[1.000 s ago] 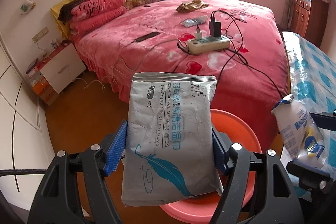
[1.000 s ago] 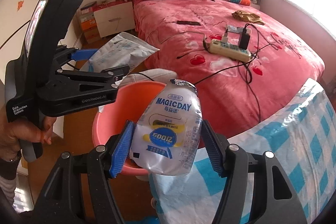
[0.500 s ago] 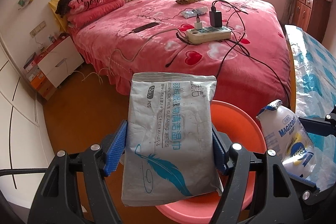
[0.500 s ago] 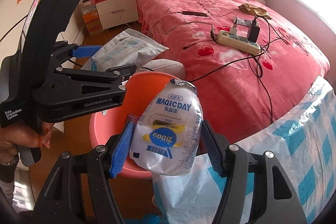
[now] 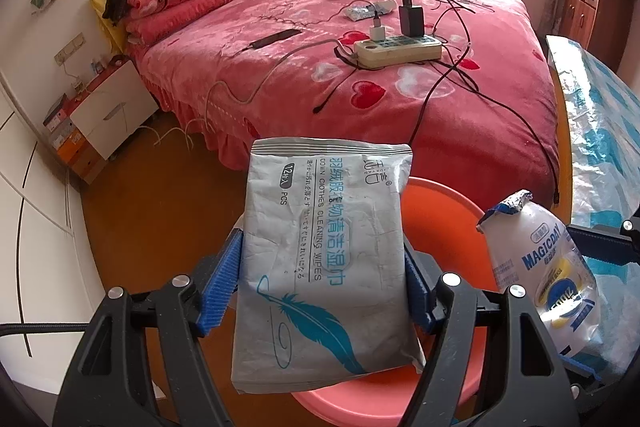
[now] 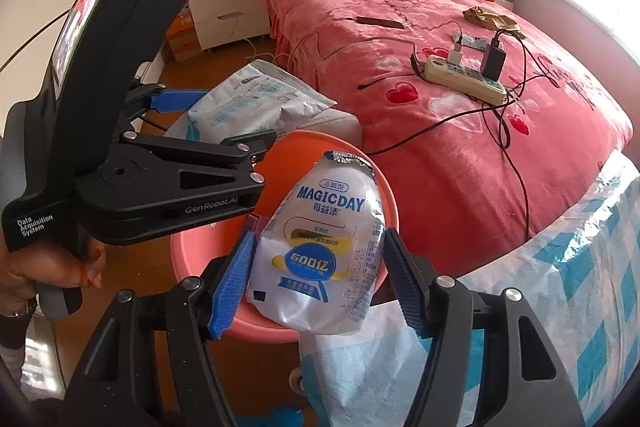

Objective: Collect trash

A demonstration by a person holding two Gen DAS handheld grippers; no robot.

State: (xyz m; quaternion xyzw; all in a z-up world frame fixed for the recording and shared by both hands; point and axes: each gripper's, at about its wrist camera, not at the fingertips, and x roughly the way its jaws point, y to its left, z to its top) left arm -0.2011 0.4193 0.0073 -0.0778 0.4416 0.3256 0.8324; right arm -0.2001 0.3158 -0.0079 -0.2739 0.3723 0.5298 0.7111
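My left gripper (image 5: 322, 285) is shut on a grey wet-wipes pack (image 5: 324, 259) with a blue feather print and holds it above an orange-pink basin (image 5: 444, 227). My right gripper (image 6: 316, 281) is shut on a clear MAGICDAY drink pouch (image 6: 324, 247) and holds it over the near rim of the same basin (image 6: 280, 323). The pouch also shows in the left wrist view (image 5: 548, 275), at the basin's right side. The wipes pack (image 6: 256, 107) and the left gripper body (image 6: 132, 131) show at the left in the right wrist view.
A bed with a pink heart blanket (image 5: 360, 59) lies behind the basin, with a power strip (image 5: 398, 51), cables and a phone on it. A table with a blue checked cloth (image 6: 580, 291) is at the right. A white nightstand (image 5: 108, 111) stands by the wall.
Both grippers have moved in over the basin with their loads. The pouch has shifted left and closer to the basin in the left wrist view.
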